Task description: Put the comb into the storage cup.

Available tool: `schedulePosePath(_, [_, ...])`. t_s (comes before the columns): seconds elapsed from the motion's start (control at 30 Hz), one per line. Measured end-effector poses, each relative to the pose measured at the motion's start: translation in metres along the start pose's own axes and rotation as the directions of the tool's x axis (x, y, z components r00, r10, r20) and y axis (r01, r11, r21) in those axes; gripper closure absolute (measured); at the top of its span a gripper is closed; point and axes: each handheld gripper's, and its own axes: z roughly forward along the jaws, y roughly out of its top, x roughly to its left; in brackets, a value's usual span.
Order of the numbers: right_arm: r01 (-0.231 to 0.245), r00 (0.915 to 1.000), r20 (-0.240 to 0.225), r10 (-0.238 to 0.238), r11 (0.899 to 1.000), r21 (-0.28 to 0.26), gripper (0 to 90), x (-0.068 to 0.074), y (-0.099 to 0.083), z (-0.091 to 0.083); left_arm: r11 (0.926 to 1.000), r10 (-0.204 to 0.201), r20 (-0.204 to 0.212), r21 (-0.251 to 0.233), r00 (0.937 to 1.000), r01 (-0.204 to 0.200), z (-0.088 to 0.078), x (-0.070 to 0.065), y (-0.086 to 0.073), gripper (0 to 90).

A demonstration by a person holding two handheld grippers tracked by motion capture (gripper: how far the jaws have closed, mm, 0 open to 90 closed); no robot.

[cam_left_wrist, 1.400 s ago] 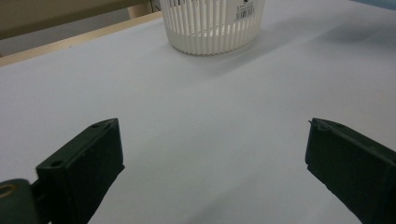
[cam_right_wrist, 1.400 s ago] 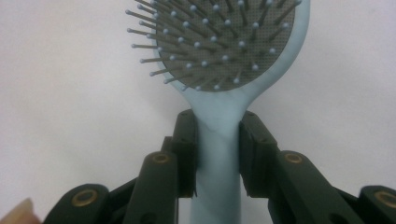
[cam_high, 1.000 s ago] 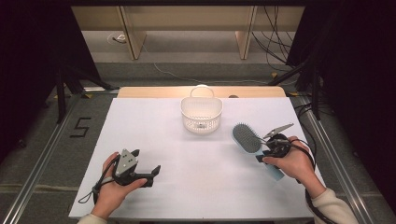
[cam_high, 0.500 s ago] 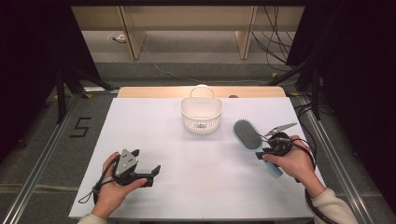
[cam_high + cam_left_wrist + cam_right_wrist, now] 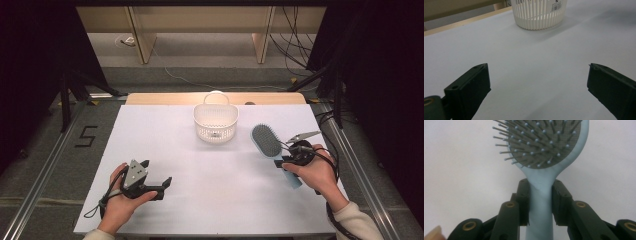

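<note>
At lower left, the left claw [image 5: 159, 186] rests wide and empty on the table [image 5: 165, 135].
Upper centre stands the white basket [image 5: 216, 122]; at right, the right claw [image 5: 286, 161] grips the blue hairbrush [image 5: 267, 142] by its handle, not yet placed inside.

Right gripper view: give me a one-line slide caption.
Right gripper clamped on the handle of a light blue hairbrush, bristles facing the camera, above the white table.
</note>
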Motion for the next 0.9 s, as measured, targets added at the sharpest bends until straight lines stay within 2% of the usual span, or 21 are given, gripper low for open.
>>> schedulePosePath(0.33, [-0.020,0.9998,0.003,0.020,0.999,-0.034,71.6,-0.0015,0.0008,-0.0023,1.0000,-0.001,0.001,-0.002,1.0000,0.001,0.0000,0.0001,0.0000,3.9])
schedulePosePath(0.6, [-0.016,0.9999,-0.003,0.016,0.999,-0.043,71.6,-0.0019,0.0010,-0.0025,1.0000,-0.002,0.000,-0.002,1.0000,0.002,0.0000,0.0001,-0.0001,3.9])
schedulePosePath(0.9, [-0.002,1.0000,0.000,0.002,0.997,-0.079,71.6,-0.0037,0.0018,-0.0038,1.0000,-0.002,0.000,-0.001,1.0000,0.002,0.0003,0.0000,-0.0003,4.0])
